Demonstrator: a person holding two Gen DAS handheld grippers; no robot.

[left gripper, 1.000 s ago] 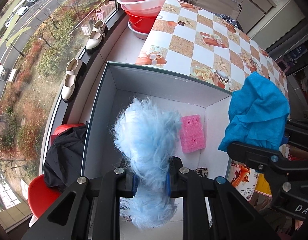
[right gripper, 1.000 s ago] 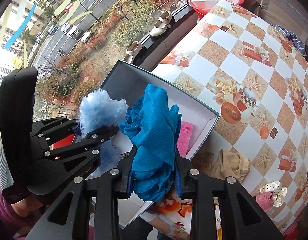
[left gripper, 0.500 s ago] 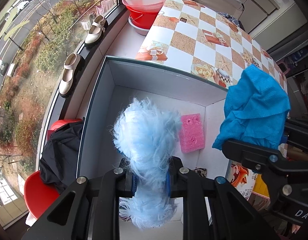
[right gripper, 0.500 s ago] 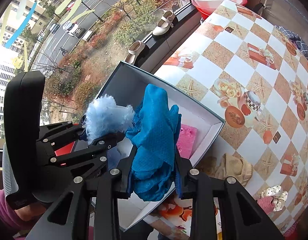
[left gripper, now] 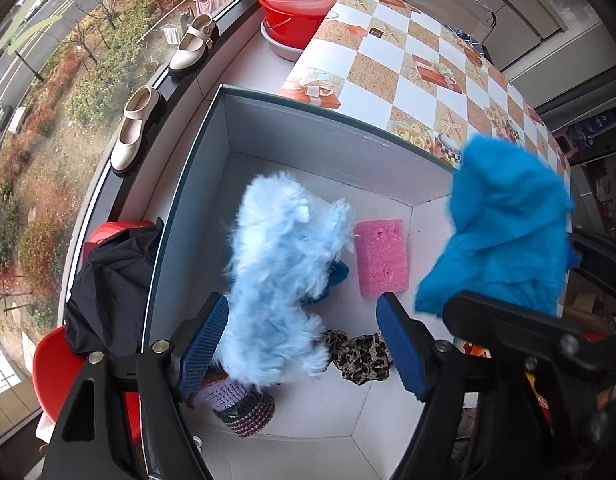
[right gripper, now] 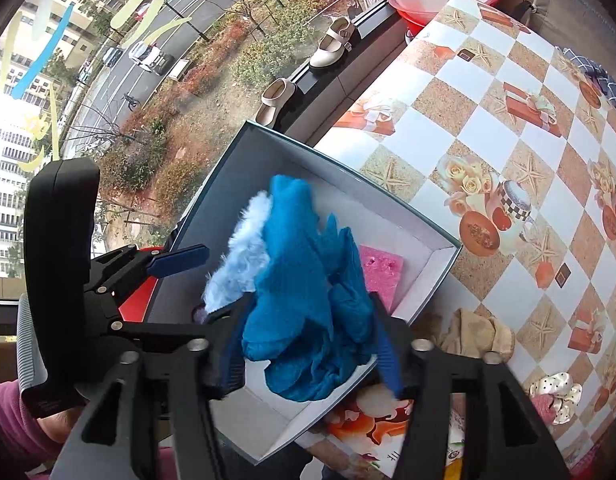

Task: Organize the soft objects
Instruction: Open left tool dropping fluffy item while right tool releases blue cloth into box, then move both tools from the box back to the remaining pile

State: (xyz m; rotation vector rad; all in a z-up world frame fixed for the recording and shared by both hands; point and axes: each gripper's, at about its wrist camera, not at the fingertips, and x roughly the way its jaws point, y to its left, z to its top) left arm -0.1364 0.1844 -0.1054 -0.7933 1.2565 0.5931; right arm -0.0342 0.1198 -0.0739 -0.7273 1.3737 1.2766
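Both soft pieces over the open box, jaws letting go.

I see the pale blue fluffy piece (left gripper: 280,276) above the white box (left gripper: 308,140), between my left gripper (left gripper: 304,344) pads, which are opening; it brushes the left pad only. The blue cloth (right gripper: 304,296) hangs between my right gripper (right gripper: 311,352), also opening, over the box's near corner. Inside lie a pink sponge (left gripper: 381,258), a leopard scrunchie (left gripper: 359,354) and a knitted piece (left gripper: 244,408); bare floor remains along the far wall.
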